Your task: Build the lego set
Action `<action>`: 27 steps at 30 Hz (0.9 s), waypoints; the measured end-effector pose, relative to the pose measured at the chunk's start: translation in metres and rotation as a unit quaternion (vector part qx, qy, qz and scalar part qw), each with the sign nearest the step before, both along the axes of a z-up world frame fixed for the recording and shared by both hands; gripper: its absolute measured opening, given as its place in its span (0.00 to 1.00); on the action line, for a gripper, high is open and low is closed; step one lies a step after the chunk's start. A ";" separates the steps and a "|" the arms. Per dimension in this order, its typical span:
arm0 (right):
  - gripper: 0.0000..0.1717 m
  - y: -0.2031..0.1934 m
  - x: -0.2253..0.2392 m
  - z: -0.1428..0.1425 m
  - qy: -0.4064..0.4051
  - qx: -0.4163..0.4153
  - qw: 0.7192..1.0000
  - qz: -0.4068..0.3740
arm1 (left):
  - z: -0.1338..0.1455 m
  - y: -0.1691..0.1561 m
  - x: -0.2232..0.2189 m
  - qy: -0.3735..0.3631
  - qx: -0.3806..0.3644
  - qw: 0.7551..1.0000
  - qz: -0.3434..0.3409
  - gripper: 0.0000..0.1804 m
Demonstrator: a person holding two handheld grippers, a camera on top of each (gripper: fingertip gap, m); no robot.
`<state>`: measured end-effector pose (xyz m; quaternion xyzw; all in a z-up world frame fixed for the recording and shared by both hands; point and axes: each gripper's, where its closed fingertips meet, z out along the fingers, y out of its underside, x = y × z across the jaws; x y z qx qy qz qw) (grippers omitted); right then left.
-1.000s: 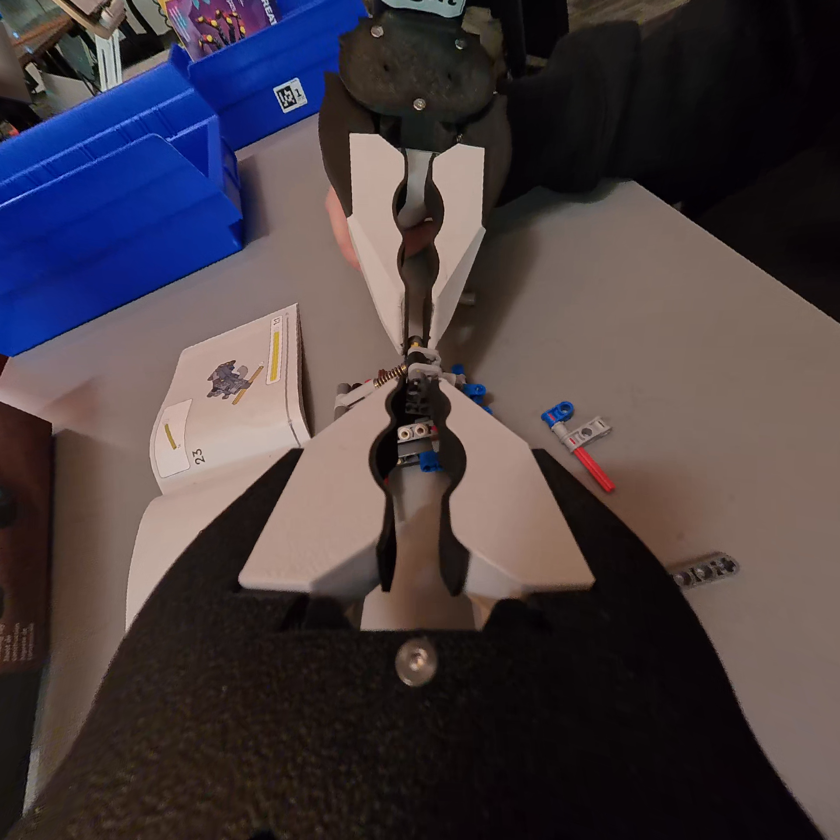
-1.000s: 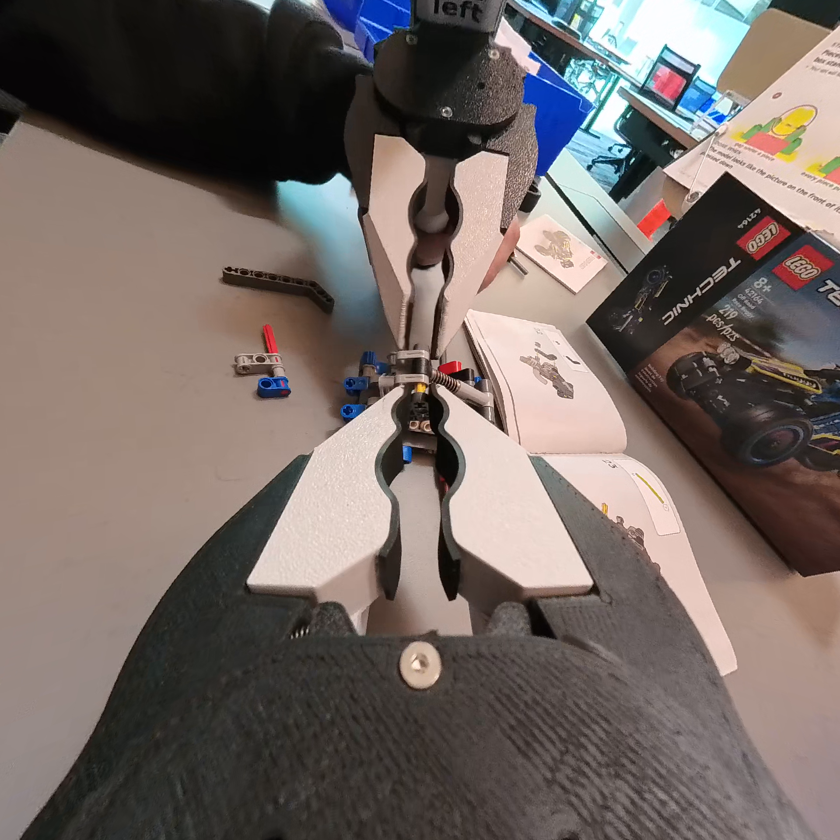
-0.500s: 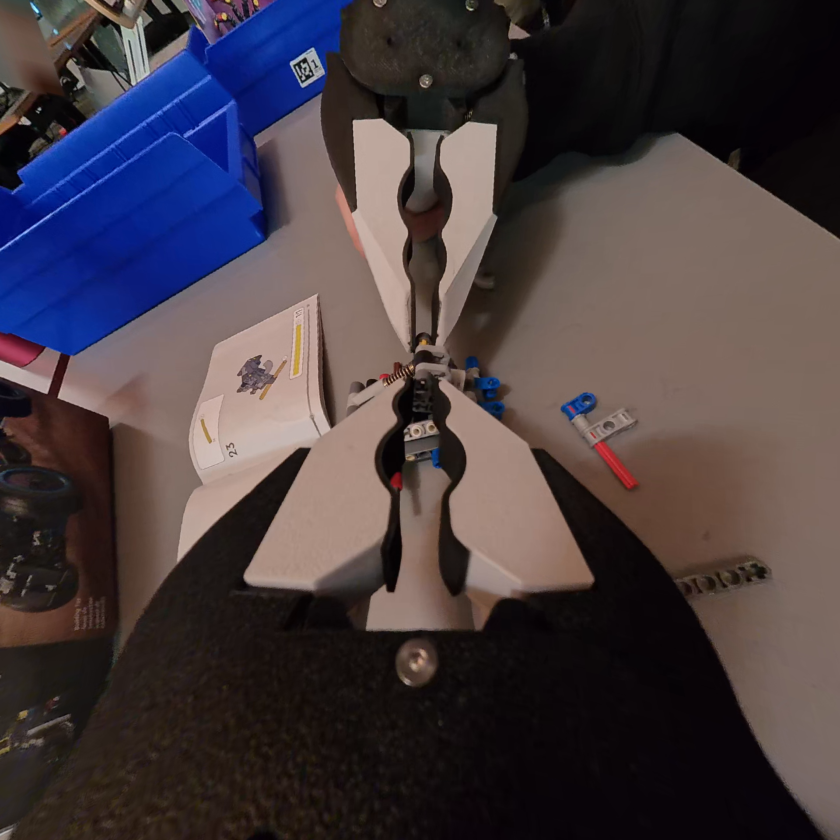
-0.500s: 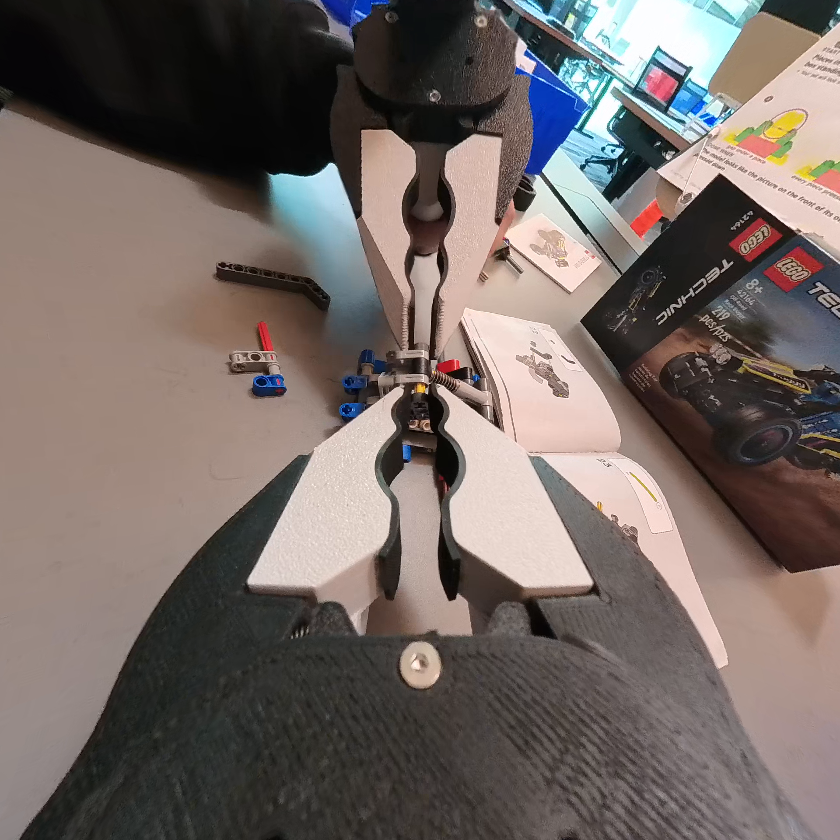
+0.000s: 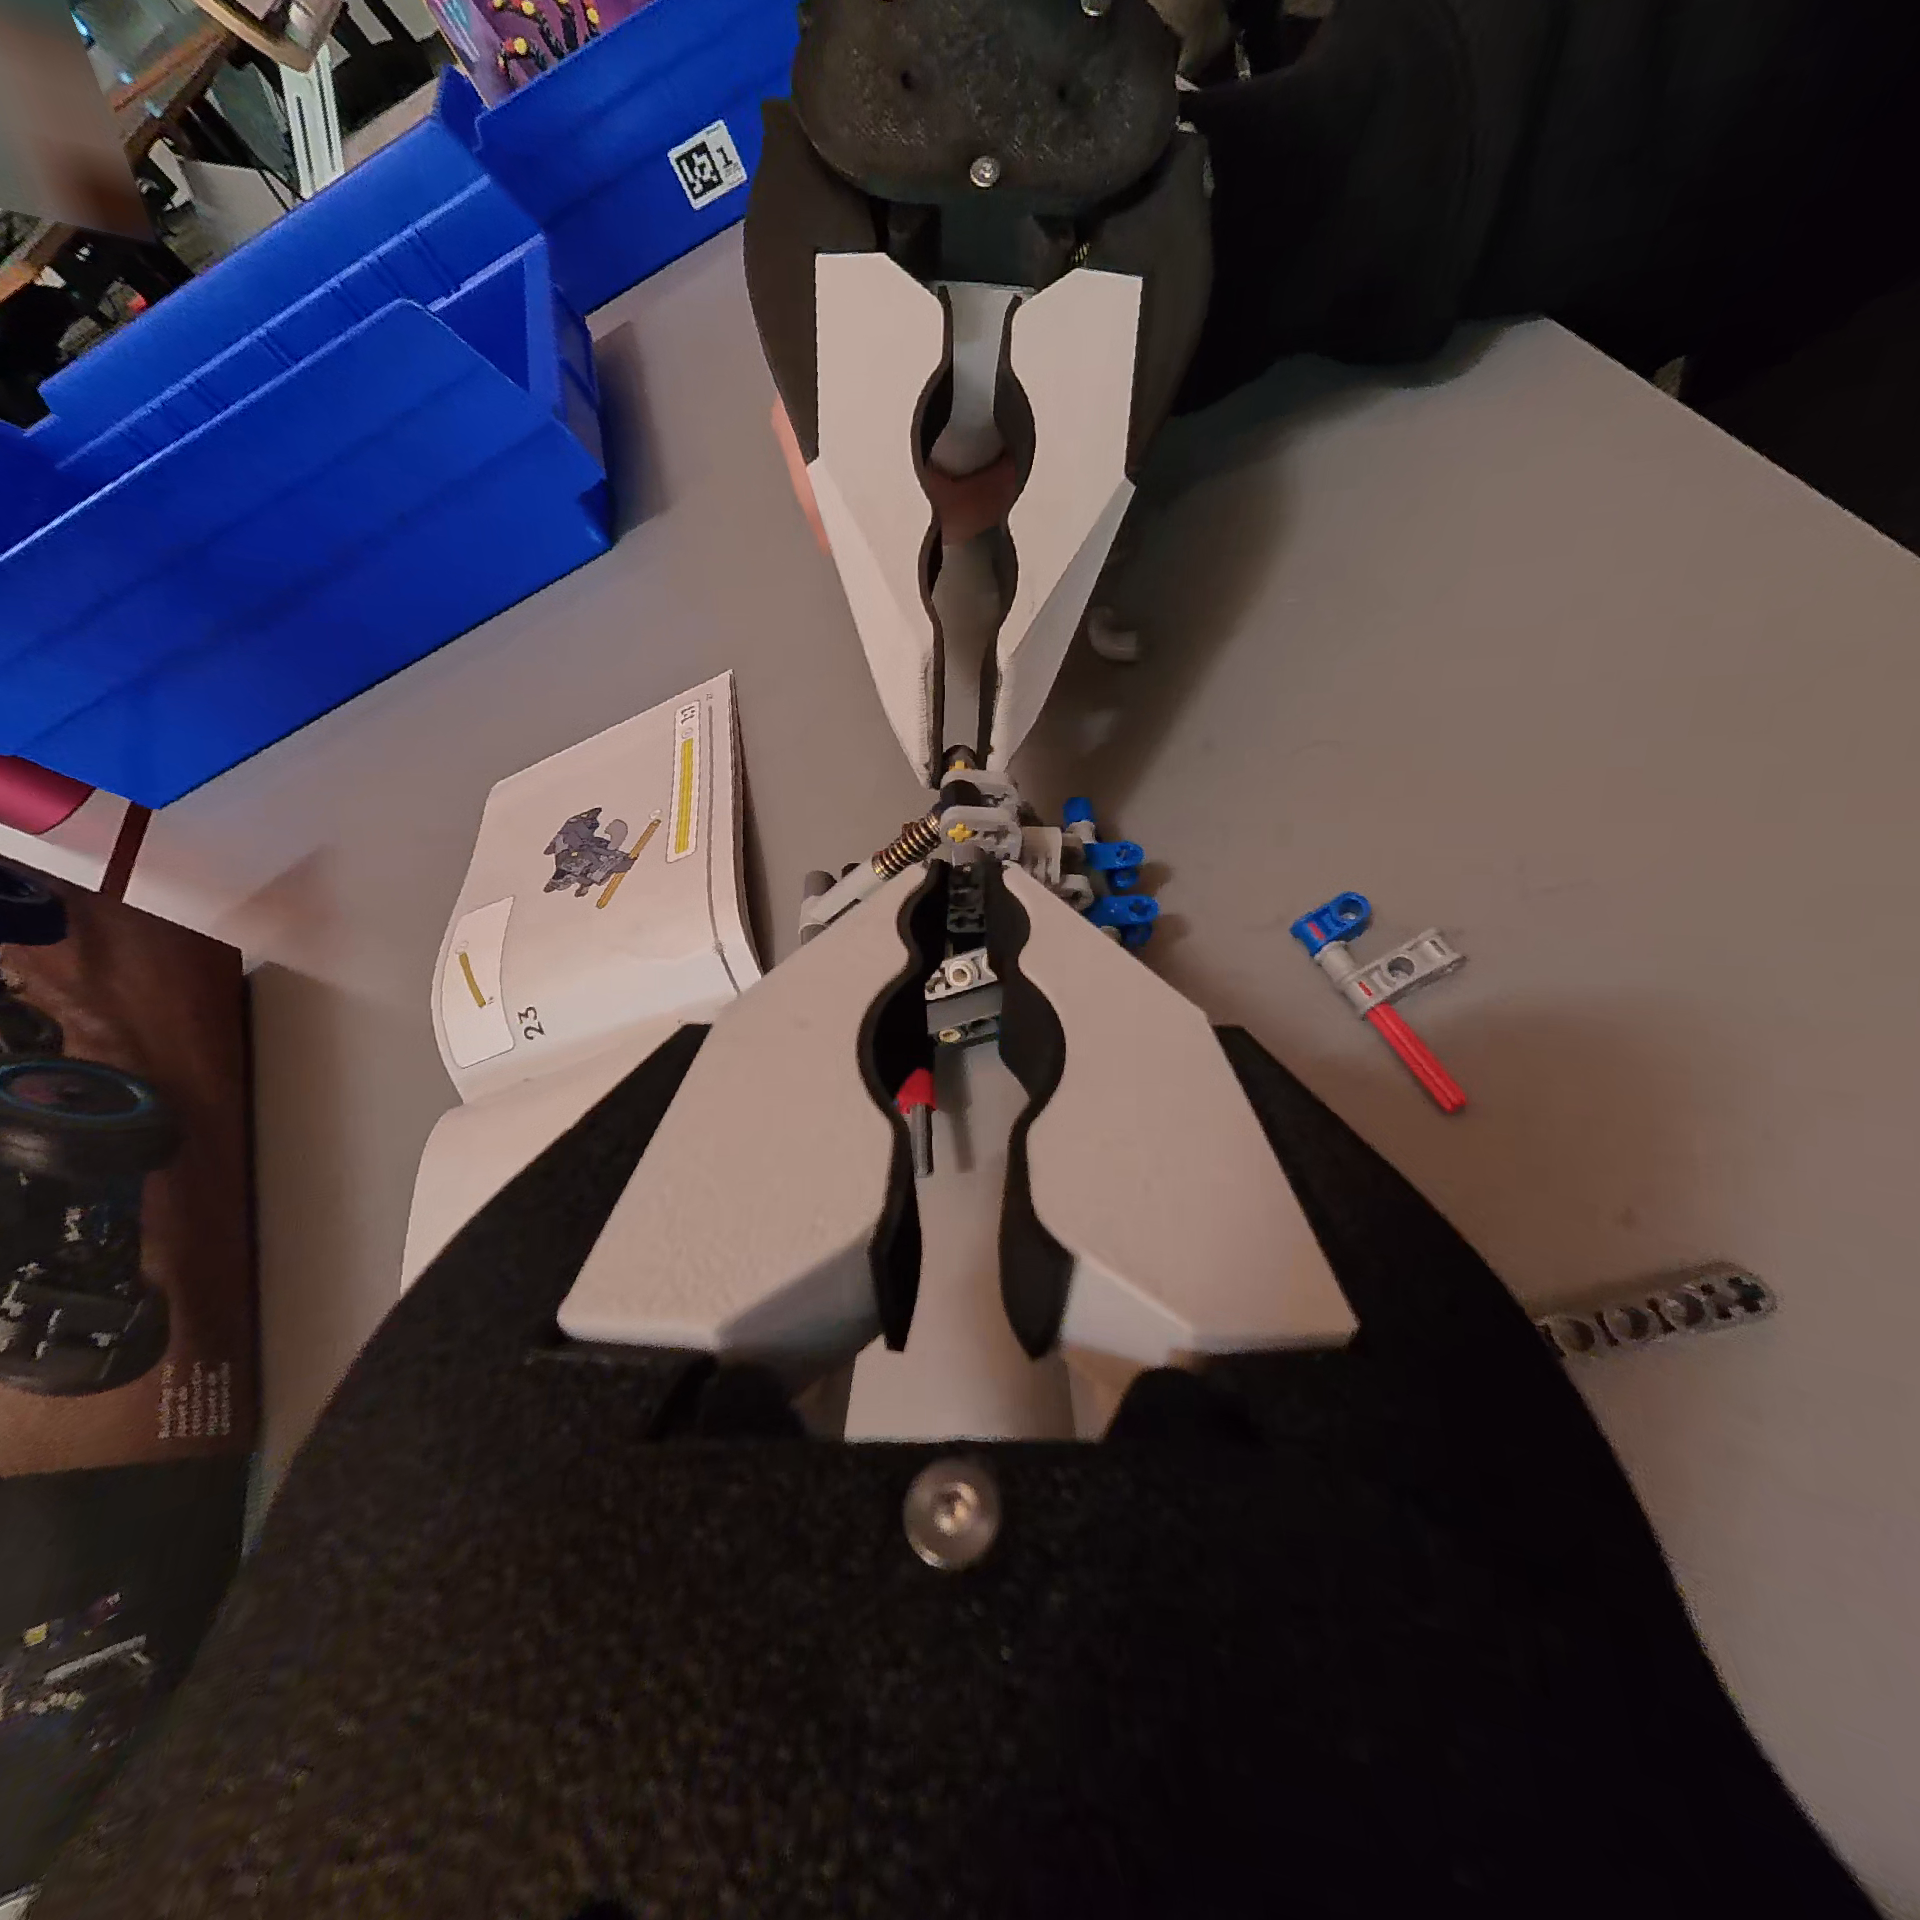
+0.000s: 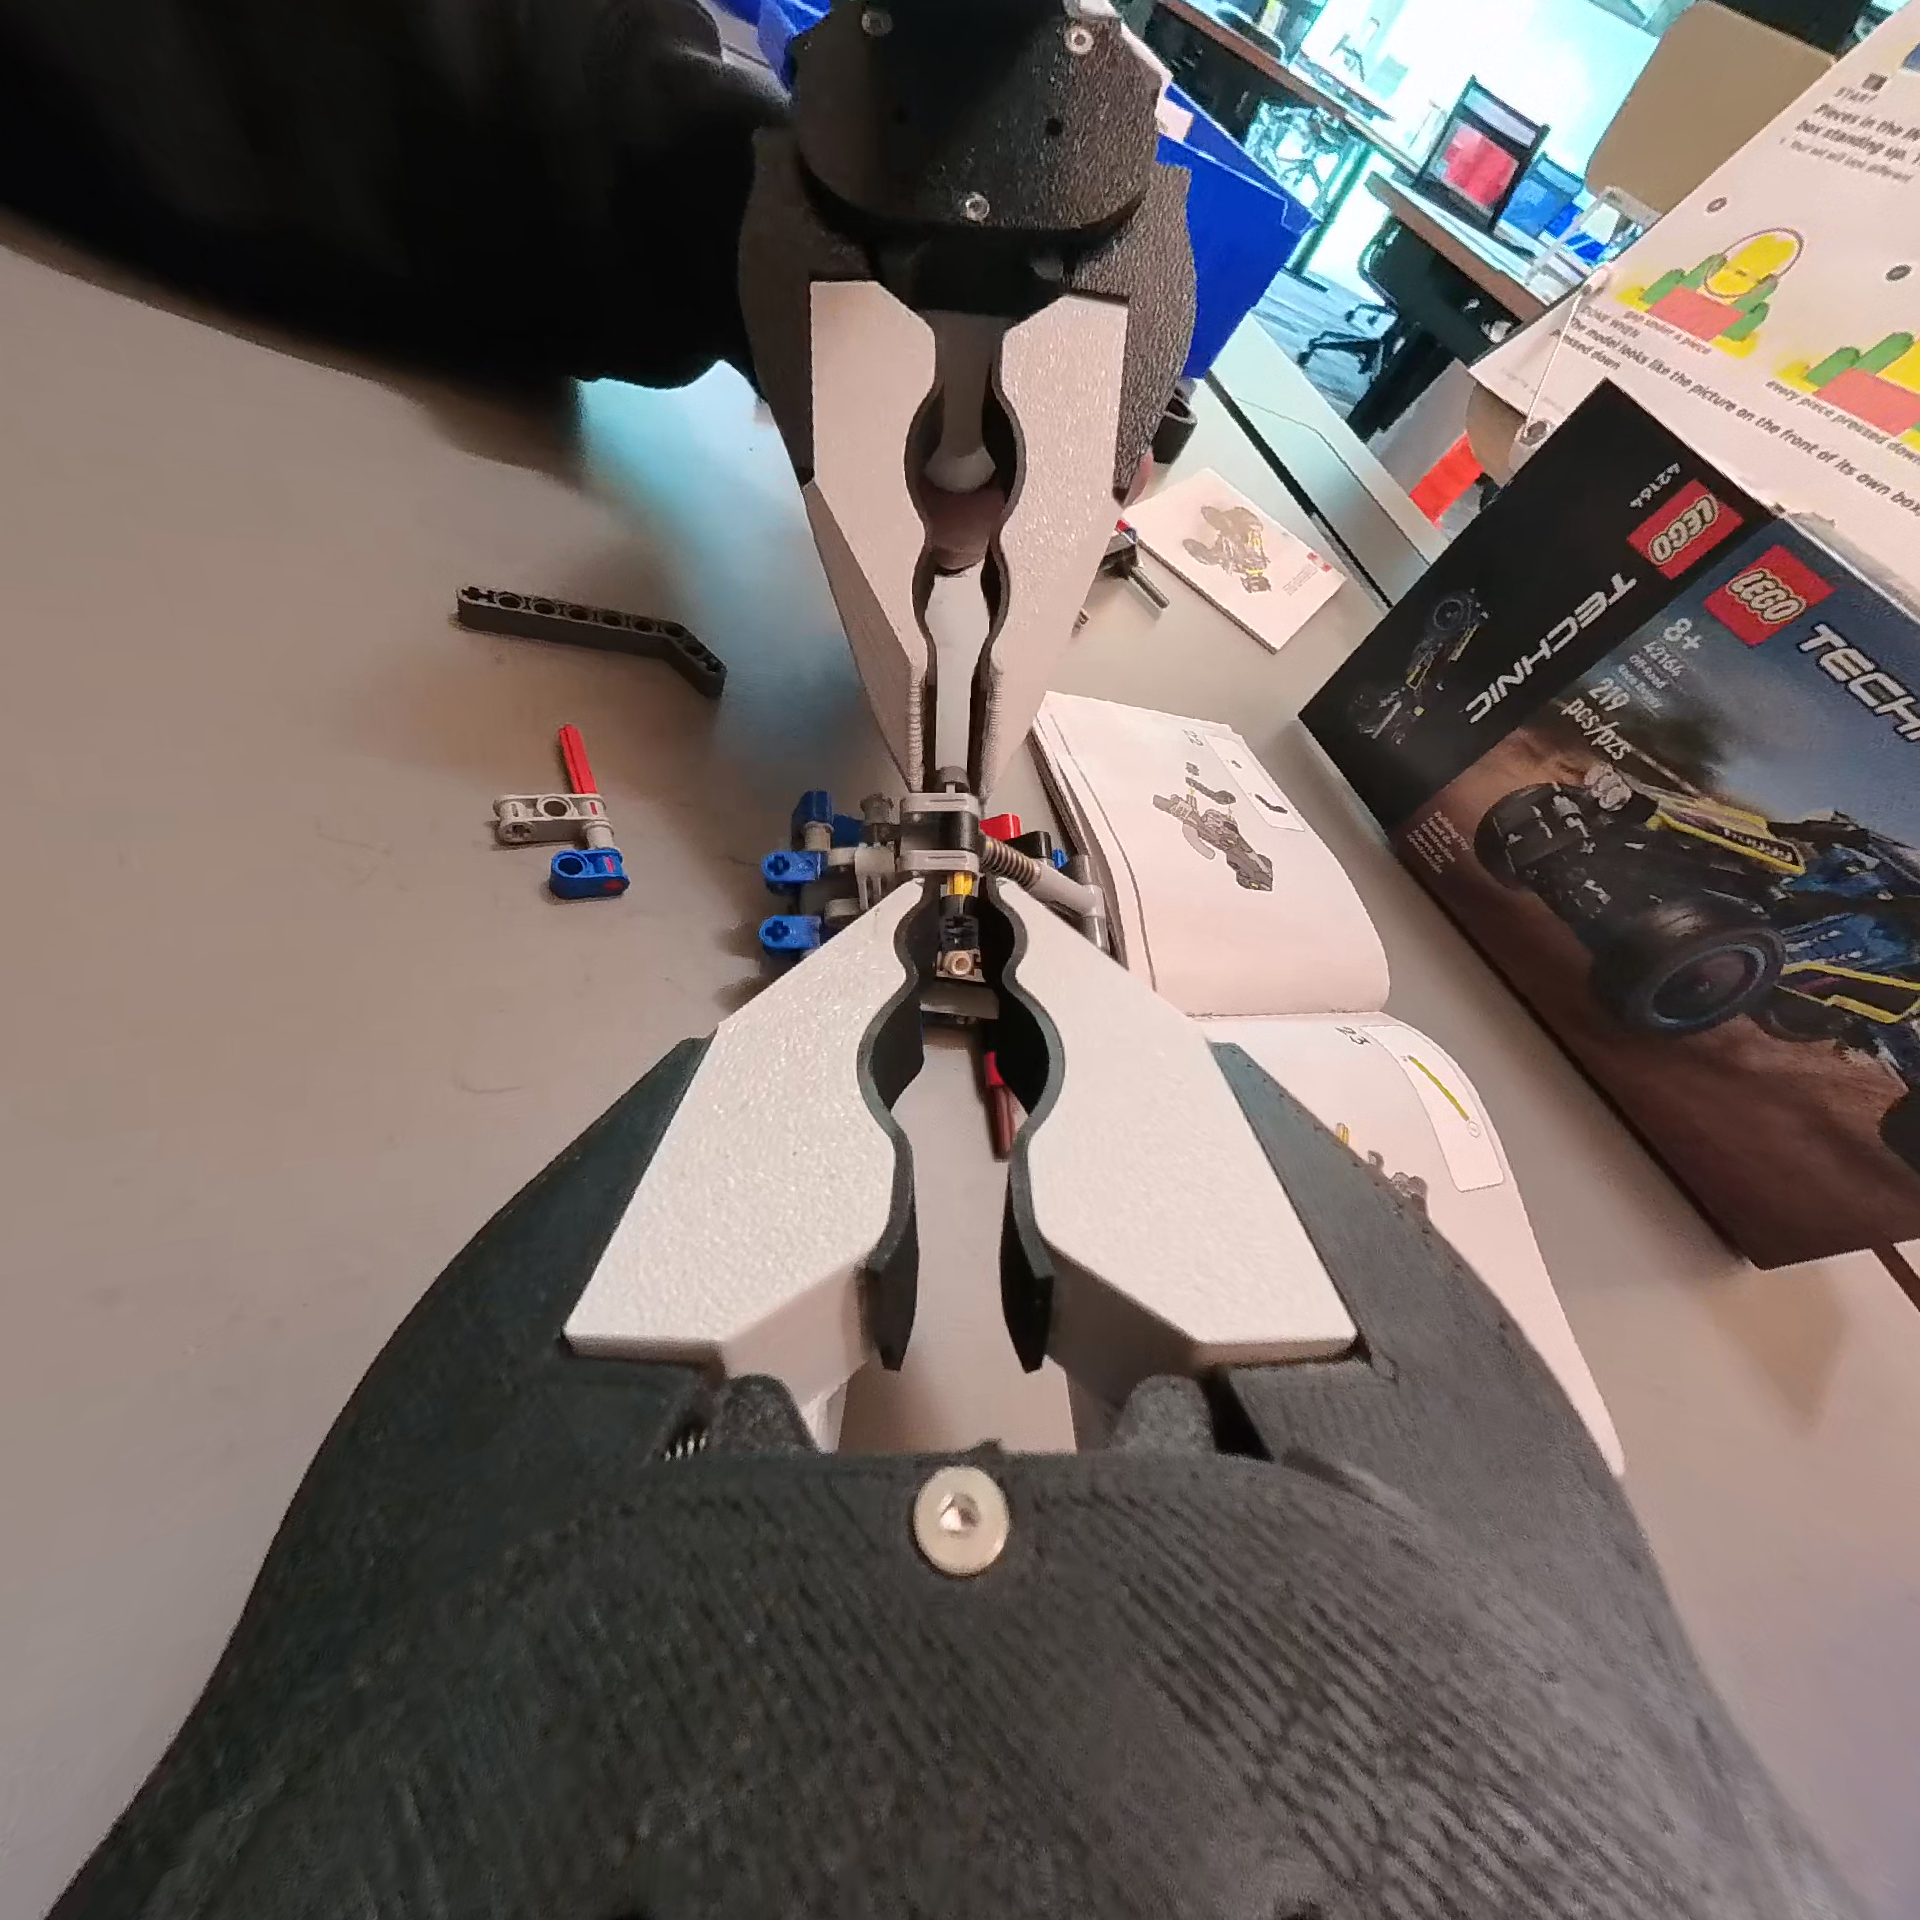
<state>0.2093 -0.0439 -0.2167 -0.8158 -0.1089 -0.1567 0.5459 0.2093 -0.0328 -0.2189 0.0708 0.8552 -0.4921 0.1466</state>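
Note:
A small building-brick assembly (image 5: 982,831) of grey, black and blue parts with a metal spring sits between my two grippers, which face each other tip to tip low over the grey table (image 5: 1455,623). My left gripper (image 5: 961,883) is shut on a black part at the near end of the assembly. My right gripper (image 6: 956,899) is shut on a black and yellow axle at the assembly's (image 6: 940,831) other end. In the left wrist view the right gripper (image 5: 964,764) comes in from above. In the right wrist view the left gripper (image 6: 951,774) comes in from above.
An open instruction booklet (image 5: 603,883) lies beside the assembly, with a printed set box (image 6: 1662,831) beyond it. Blue bins (image 5: 312,447) stand at the table's far side. A loose blue, grey and red piece (image 5: 1371,966), a grey beam (image 5: 1652,1320) and a dark angled beam (image 6: 592,623) lie on the table. Left and right tips are no more than a few centimetres apart.
My left gripper's fingers have closed a little tighter on the assembly. Both grippers and the assembly have shifted slightly together; the right grasp has stayed the same.

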 end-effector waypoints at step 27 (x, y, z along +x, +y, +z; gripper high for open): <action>0.07 0.011 -0.003 -0.002 0.011 -0.007 1.000 -0.009 | -0.001 0.002 0.002 0.014 -0.008 1.000 0.001 0.02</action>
